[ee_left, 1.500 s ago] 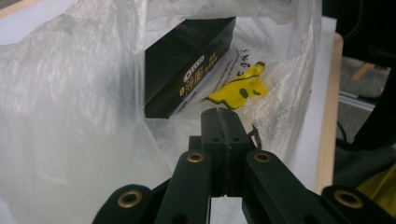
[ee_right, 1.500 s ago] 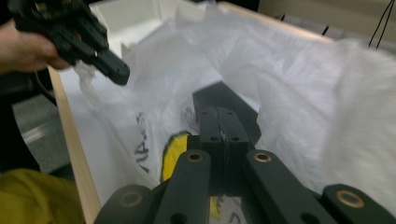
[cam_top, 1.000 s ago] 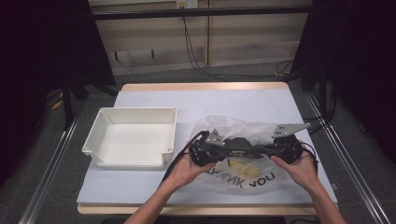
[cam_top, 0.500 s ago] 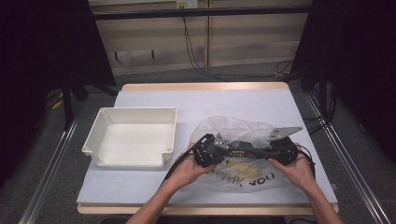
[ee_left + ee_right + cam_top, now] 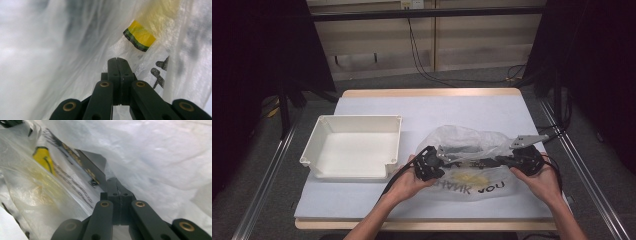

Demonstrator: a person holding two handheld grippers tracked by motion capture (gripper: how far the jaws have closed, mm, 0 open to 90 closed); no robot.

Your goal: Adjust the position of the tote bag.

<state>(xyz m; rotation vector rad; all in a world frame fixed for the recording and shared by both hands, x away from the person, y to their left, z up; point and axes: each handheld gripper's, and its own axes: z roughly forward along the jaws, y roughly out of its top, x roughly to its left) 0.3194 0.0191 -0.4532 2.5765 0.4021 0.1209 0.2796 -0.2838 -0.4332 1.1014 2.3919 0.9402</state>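
Note:
A crumpled clear plastic bag (image 5: 472, 140) printed "THANK YOU" lies on the right half of the table. A yellow sponge with a dark green edge (image 5: 140, 35) rests inside it, seen through the film (image 5: 45, 157). My left gripper (image 5: 459, 161) points right and my right gripper (image 5: 487, 162) points left, so their tips nearly meet over the bag's middle. The left gripper (image 5: 117, 60) has its jaws pressed together with bag film all around them. The right gripper (image 5: 115, 182) is shut the same way, pinching film beside a dark flat plate.
A white rectangular tray (image 5: 357, 120) stands left of the bag, close to my left hand (image 5: 404, 185). The table's near edge (image 5: 427, 222) runs just below the hands. Cables trail off the right side (image 5: 557, 130).
Both grippers have drawn slightly toward the near edge, staying shut on the bag. The bag's film has shifted and bulged a little behind them.

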